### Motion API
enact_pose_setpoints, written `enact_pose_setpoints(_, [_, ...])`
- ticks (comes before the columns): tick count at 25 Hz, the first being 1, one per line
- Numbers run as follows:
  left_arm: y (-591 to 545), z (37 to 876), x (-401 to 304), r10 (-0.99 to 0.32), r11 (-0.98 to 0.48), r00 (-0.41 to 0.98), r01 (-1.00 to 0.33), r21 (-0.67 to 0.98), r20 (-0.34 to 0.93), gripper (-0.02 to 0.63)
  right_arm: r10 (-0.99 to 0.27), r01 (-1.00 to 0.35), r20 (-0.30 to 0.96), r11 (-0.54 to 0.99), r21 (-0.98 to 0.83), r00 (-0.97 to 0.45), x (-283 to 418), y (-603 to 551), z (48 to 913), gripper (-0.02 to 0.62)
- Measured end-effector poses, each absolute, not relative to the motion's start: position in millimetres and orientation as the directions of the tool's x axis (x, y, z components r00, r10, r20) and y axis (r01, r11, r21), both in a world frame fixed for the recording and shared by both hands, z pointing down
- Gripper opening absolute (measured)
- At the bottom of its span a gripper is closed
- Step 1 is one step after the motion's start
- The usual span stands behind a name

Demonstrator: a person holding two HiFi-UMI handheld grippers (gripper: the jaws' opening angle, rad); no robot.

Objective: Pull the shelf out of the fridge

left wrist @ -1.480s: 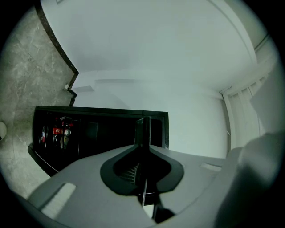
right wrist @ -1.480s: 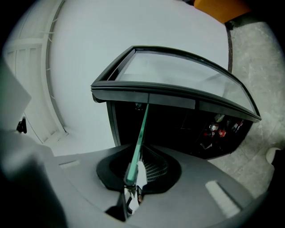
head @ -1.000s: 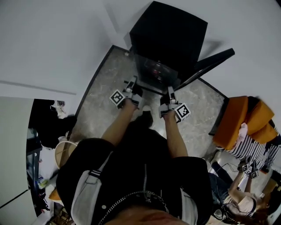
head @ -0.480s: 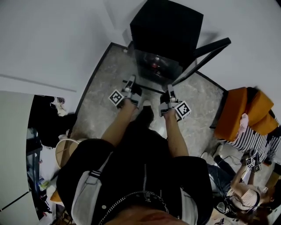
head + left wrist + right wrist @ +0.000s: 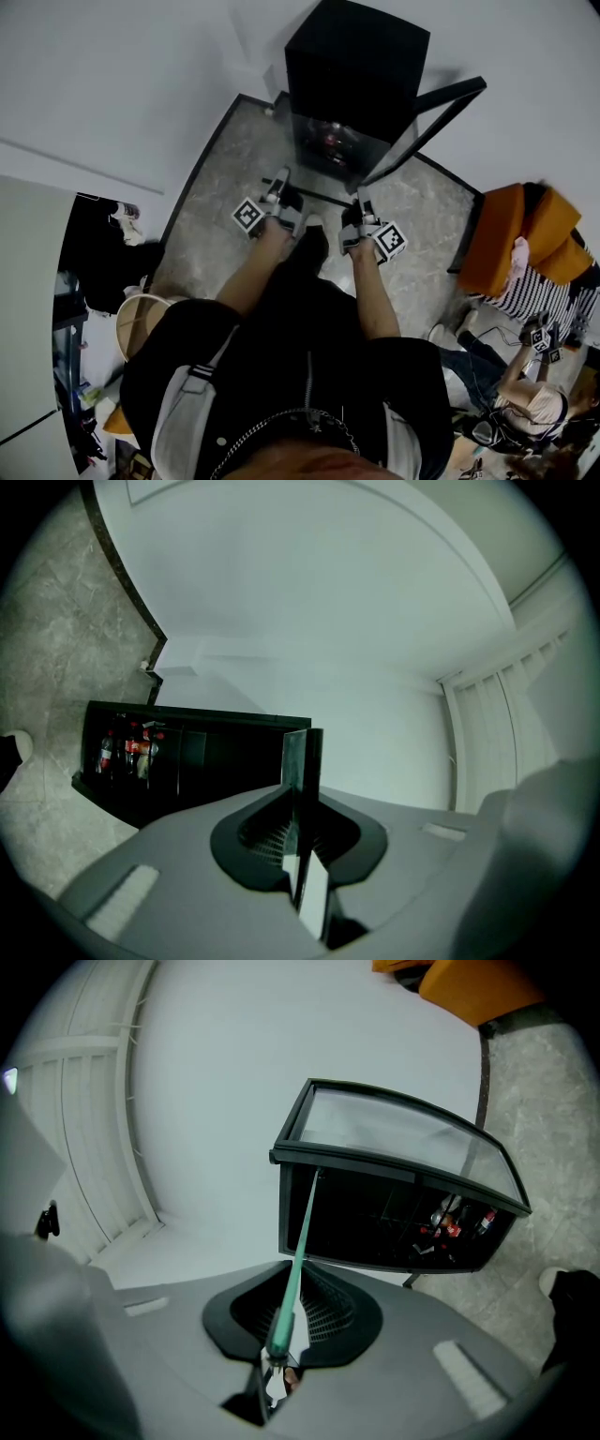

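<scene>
The left arm and right arm reach out in front, side by side. The left gripper and right gripper point forward. Each one's jaws are almost together, pinching the thin shelf edge.

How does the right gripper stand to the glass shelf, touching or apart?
Touching. The right gripper view shows the green edge of the glass shelf running into the right gripper, whose jaws are closed on it.

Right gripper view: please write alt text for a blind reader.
The right claw is shut on the edge of a glass shelf, a thin green line. Beyond stands an open black fridge holding bottles.
</scene>
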State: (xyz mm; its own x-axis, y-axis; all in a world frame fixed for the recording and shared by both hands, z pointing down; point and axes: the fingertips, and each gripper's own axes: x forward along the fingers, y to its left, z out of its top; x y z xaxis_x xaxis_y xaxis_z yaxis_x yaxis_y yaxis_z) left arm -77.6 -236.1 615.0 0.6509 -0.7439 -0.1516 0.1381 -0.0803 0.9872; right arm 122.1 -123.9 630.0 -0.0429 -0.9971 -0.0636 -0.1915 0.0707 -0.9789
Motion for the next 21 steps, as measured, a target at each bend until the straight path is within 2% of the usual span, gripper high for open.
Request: enact_pose_setpoints(21, [-200,612,-122,-0.747,-0.092,0.646,0.134,0.987,-0.158,0.026,-0.997,-0.206,-0.054,0.065,-0.976,-0.059,80,-90,626,0.031])
